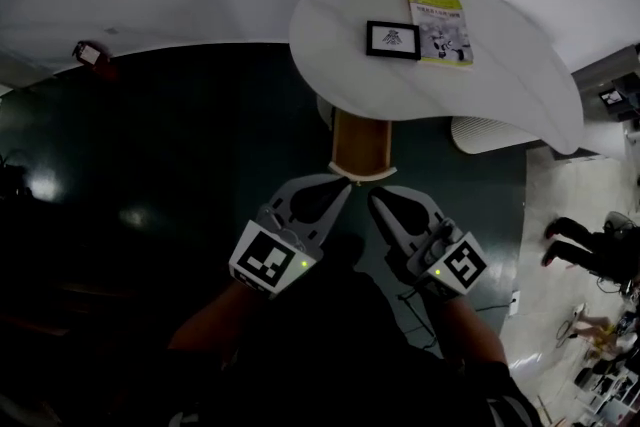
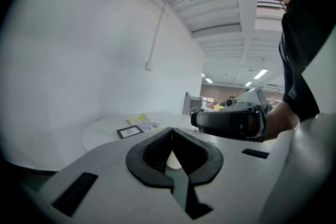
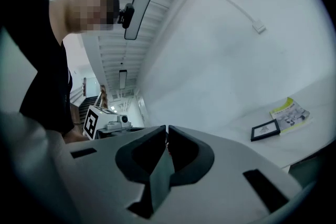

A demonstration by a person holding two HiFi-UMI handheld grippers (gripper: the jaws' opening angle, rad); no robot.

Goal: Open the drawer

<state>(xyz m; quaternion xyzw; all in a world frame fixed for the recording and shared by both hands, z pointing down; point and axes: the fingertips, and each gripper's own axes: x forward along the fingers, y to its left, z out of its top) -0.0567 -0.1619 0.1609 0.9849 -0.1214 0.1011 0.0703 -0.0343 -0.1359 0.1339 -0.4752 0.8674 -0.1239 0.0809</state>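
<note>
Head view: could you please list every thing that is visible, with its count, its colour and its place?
table: one, white, top centre.
picture frame: one, black, on the table.
booklet: one, yellow-green and white, on the table, just right of the picture frame.
wooden cabinet: one, brown, under the table's near edge.
ribbed object: one, white, low beside the table's right part.
small object: one, red, far left by the wall.
floor: dark green, glossy.
another person's legs: one pair, dark, right edge.
left gripper: one, grey, shut, empty, just below the wooden cabinet.
right gripper: one, grey, shut, empty, beside the left gripper.
</note>
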